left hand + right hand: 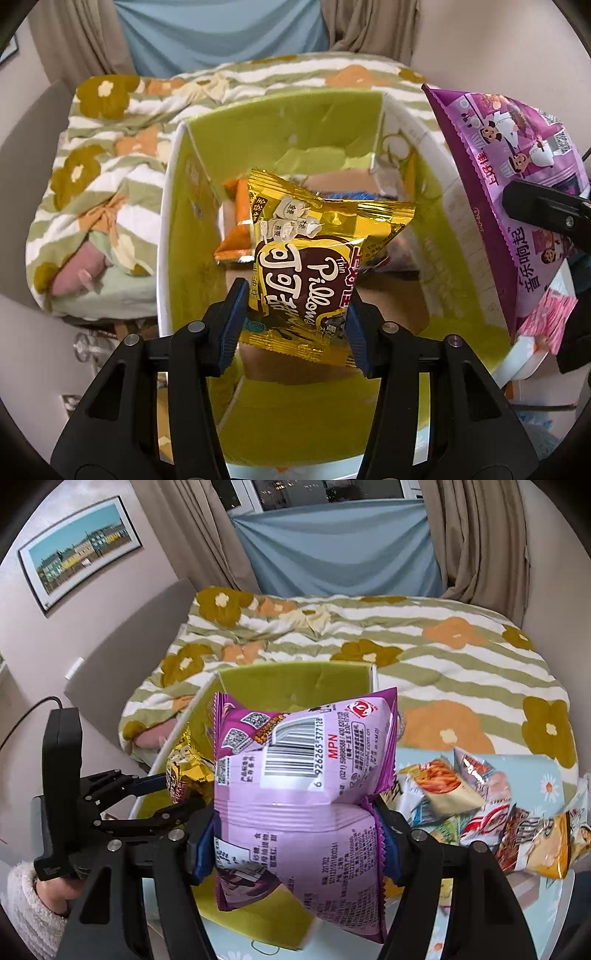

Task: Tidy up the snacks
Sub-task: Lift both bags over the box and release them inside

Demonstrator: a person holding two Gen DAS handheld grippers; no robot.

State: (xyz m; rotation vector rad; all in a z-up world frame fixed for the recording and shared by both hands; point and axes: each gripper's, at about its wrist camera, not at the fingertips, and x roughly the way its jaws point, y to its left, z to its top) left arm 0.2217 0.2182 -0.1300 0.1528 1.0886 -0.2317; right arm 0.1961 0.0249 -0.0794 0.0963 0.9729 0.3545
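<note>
Gold packet (314, 266) hangs over the green box (184, 221), clenched by your left gripper (295, 328). Right gripper (295, 834) clamps the purple bag (306, 794) beside it; crowding risks a rim snag.

- Box (177, 206) mouth stood open upward; green inner walls closed all four sides.
- Gold packet (314, 266), clamped in the left tool (293, 325), hung over the middle of the opening and took much of it.
- Orange packet (236, 229) and other wrappers already lay on the box floor at the far end; bare floor showed near the front wall.
- Purple packet (303, 797), pinched in the right tool (295, 843), crowded the box's right rim.
- Loose snack pile (480, 812) covered the counter (554, 782) right of the box.
- Bed (443, 672) lay just behind the box.
</note>
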